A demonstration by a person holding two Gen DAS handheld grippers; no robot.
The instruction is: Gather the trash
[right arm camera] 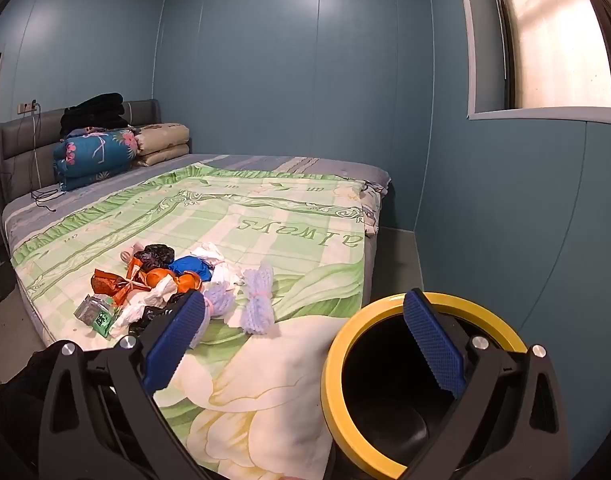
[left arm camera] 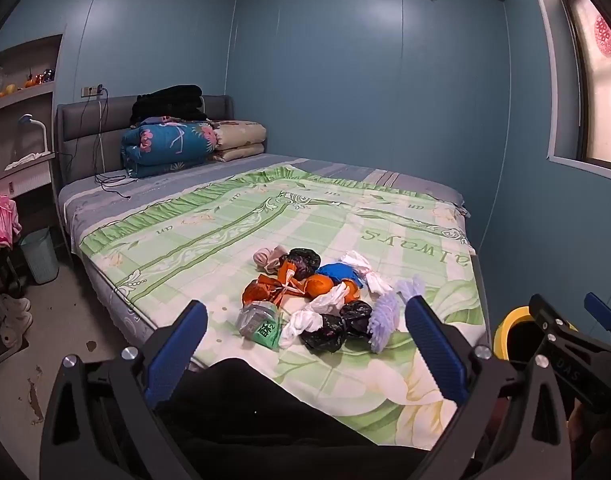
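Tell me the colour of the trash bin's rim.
Yellow, around a black inside; the trash bin shows best in the right wrist view.

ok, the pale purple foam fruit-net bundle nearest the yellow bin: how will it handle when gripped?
The pale purple foam net bundle looks airy and open-meshed, so probably very light and squashy; wide-open jaws may need to close far. It is cinched at the middle with flared ends, so it likely flops rather than rolls. On the soft green bedsheet, a push may just drag it.
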